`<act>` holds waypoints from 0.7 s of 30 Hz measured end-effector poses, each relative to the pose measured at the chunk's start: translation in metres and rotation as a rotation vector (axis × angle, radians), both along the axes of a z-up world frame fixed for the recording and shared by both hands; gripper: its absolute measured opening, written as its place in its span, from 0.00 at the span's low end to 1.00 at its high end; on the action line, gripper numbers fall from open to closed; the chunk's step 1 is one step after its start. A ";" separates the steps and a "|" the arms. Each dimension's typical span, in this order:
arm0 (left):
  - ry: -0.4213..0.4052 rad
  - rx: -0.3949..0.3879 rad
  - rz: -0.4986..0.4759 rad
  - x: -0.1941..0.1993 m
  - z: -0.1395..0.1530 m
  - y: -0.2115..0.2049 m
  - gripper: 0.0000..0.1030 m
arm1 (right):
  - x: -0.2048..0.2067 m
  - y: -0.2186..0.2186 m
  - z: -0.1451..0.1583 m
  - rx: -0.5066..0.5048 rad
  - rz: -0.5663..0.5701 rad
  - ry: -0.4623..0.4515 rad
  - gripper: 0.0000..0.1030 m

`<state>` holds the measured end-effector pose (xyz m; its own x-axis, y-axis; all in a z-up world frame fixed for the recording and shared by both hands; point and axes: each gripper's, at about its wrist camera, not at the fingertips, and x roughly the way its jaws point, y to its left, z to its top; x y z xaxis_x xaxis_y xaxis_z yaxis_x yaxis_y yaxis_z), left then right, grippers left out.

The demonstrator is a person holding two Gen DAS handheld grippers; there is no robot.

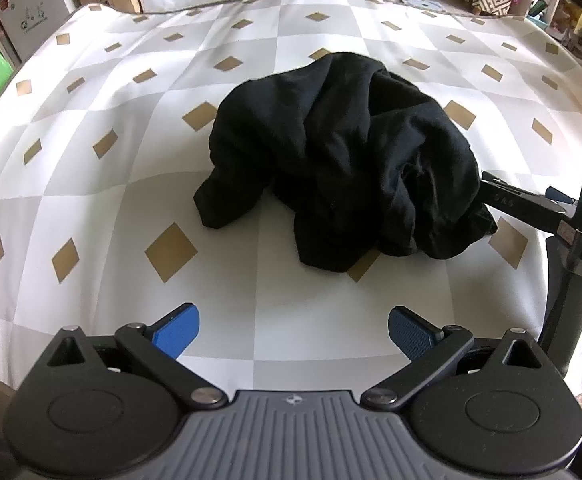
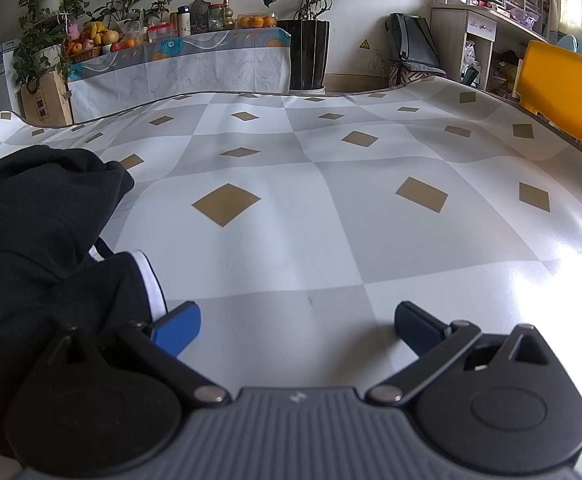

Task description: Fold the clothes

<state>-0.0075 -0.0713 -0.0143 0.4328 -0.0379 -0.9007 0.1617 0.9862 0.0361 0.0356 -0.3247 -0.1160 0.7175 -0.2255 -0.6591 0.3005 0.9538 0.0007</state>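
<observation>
Two open tongs [image 1: 293, 334] [image 2: 297, 330] — one black garment [image 1: 343, 160]

Black garment [image 1: 343, 160] bunched on table [image 1: 91, 200]; left hand-held gripper [image 1: 293, 334] open, w/ nothing held.

The garment [image 1: 343, 156] before me is plain black, with a white band and a thin blue edge at one cuff [image 2: 149, 280]. The tablecloth [image 1: 103, 92] under it is checked in white and pale grey, dotted with tan diamonds. My left claw [image 1: 293, 334] and right claw [image 2: 297, 330] have blue pads on black arms over grey ribbed bodies.
</observation>
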 end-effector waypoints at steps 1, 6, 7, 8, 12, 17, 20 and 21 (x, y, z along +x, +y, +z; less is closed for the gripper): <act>-0.003 0.004 -0.003 0.000 0.000 -0.001 0.98 | 0.000 0.000 0.000 0.000 0.000 0.000 1.00; 0.009 0.006 0.014 0.004 -0.005 0.002 0.98 | 0.000 0.000 0.000 0.000 0.000 0.000 1.00; 0.009 0.011 0.017 0.004 -0.005 0.002 0.98 | 0.000 0.000 0.000 0.000 0.000 0.000 1.00; 0.008 0.018 0.020 0.005 -0.006 0.003 0.98 | 0.000 0.000 0.000 0.000 0.000 0.000 1.00; 0.017 0.031 0.040 0.010 -0.011 0.006 0.98 | 0.000 0.000 0.000 0.000 0.000 0.000 1.00; 0.046 0.025 0.062 0.015 -0.017 0.009 0.98 | 0.000 0.000 0.000 0.000 0.000 0.000 1.00; 0.055 0.024 0.074 0.019 -0.019 0.009 0.98 | 0.001 0.001 0.000 0.000 0.000 0.000 1.00; 0.057 0.025 0.081 0.021 -0.020 0.010 0.98 | 0.000 0.000 0.000 0.000 0.000 0.000 1.00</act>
<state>0.0131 -0.0617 -0.0343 0.3815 0.0180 -0.9242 0.0844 0.9950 0.0542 0.0356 -0.3249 -0.1159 0.7173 -0.2254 -0.6593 0.3003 0.9538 0.0006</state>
